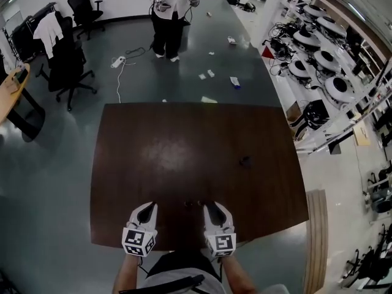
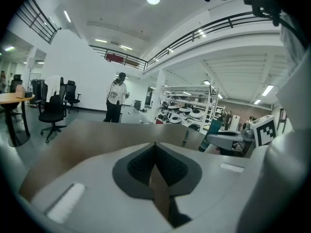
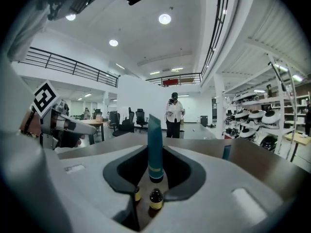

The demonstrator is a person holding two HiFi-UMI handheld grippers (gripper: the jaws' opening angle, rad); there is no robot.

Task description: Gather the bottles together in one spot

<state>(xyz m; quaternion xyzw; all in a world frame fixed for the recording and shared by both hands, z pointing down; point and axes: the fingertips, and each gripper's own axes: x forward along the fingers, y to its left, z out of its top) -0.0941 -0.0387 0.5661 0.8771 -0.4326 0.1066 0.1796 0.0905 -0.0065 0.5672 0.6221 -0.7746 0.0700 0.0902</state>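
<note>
Our right tool (image 3: 155,152) is clamped on a teal tube (image 3: 155,140), cap down. We reckon that's so it can be stood straight beside the 2 small dark bottles (image 3: 155,198) with yellow labels. They wait on the counter (image 1: 184,146) under the jaws, near its front edge, and that looks like our gathering spot. 1 more teal tube (image 3: 226,152) stands well apart, farther out. Our left tool (image 2: 154,145) is closed on nothing. Both bottles are capped, their contents hidden.
</note>
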